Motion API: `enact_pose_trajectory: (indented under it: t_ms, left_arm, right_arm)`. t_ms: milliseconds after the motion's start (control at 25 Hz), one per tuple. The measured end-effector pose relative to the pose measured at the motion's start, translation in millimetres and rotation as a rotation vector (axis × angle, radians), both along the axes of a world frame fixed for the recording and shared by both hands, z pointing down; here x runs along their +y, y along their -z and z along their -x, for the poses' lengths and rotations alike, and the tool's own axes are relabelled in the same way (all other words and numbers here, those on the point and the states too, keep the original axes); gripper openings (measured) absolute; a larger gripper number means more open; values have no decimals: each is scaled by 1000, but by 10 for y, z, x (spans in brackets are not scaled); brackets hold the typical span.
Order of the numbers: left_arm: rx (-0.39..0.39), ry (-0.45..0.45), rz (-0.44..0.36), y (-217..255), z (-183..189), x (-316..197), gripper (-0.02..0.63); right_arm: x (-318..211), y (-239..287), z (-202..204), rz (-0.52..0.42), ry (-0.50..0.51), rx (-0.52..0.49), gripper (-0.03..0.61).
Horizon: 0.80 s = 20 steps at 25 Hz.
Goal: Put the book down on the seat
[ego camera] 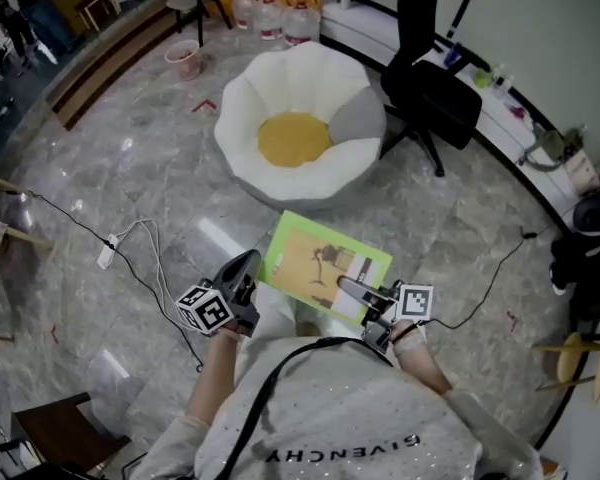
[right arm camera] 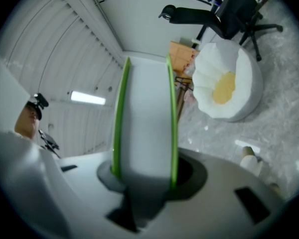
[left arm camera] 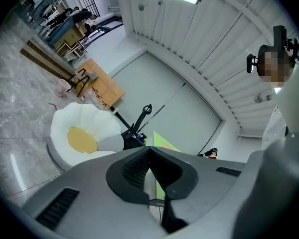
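I hold a green-and-yellow book (ego camera: 315, 258) flat over the marble floor, short of the seat. My right gripper (ego camera: 358, 293) is shut on its near right corner. In the right gripper view the book (right arm camera: 144, 118) stands edge-on, its white pages and green covers filling the jaws of the right gripper (right arm camera: 142, 176). My left gripper (ego camera: 248, 268) sits at the book's left edge. Its jaws (left arm camera: 150, 156) show a narrow gap with the book (left arm camera: 163, 142) seen beyond it. The seat (ego camera: 280, 78) is a white flower-shaped cushion with a yellow centre, farther ahead; it also shows as the seat (left arm camera: 84, 118) and the seat (right arm camera: 214, 68).
A black office chair (ego camera: 430, 88) stands right of the seat. Water bottles (ego camera: 270, 13) and a pink bucket (ego camera: 185, 60) are behind it. A cable with a power strip (ego camera: 107, 253) lies on the floor at the left. A wooden chair (ego camera: 60, 428) is at the bottom left.
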State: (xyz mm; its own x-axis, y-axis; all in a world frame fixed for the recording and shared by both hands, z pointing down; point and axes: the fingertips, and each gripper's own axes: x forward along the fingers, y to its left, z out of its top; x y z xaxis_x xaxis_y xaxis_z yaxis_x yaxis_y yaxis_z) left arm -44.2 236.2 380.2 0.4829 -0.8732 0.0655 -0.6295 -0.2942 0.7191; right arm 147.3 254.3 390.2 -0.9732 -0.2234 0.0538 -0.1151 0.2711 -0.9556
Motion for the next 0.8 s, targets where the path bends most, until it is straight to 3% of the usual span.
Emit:
enact_pose_trajectory:
  t_ms: [160,360,800]
  left_arm:
    - [-6,-33,-14,-4,119,-392,25]
    - [6,-75,-3,-48,613,-1174,25]
    - [30,-106,5,-186,797,-1738,25]
  right_arm:
    - [-320,9,140,4,-7,9,144]
    - [-978,10,682,28,-6,48,144]
    - [-1386,-36,980,21,-61,63,144]
